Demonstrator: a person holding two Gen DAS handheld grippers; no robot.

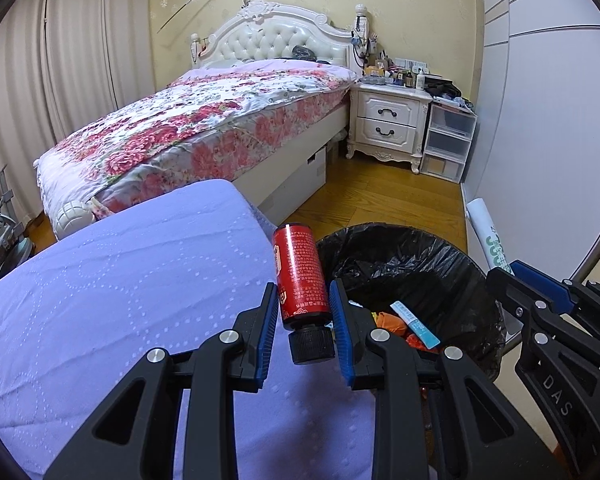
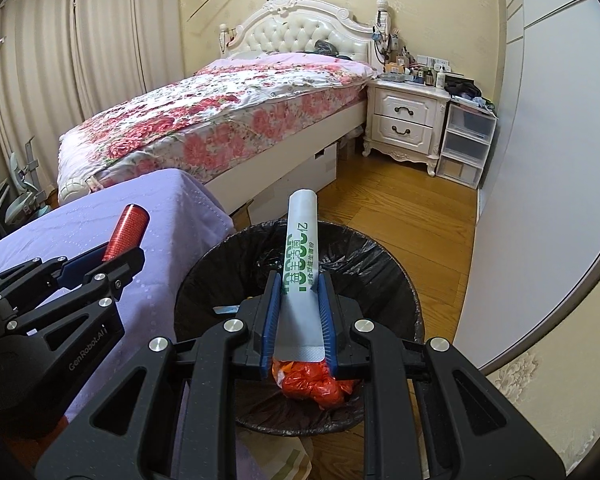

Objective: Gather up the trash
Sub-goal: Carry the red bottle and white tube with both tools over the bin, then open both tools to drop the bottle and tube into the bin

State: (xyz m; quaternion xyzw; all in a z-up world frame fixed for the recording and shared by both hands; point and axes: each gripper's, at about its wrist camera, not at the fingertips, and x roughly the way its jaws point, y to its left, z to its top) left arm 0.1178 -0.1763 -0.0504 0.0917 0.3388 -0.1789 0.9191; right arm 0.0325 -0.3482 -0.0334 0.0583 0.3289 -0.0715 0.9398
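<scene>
Now left gripper (image 1: 304, 304) clamps red black-capped bottle (image 1: 299, 276); right gripper (image 2: 300, 300) clamps white green-lettered tube (image 2: 302, 256) above black-lined bin (image 2: 400, 280).

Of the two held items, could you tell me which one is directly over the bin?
The white tube in the right tongs; the red bottle in the left tongs sits beside the bin, over purple cloth.

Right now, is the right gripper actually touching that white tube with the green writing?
Touching. The right wrist view shows the right gripper with both blue pads pressed against the sides of the white tube, holding it above the bin.
</scene>
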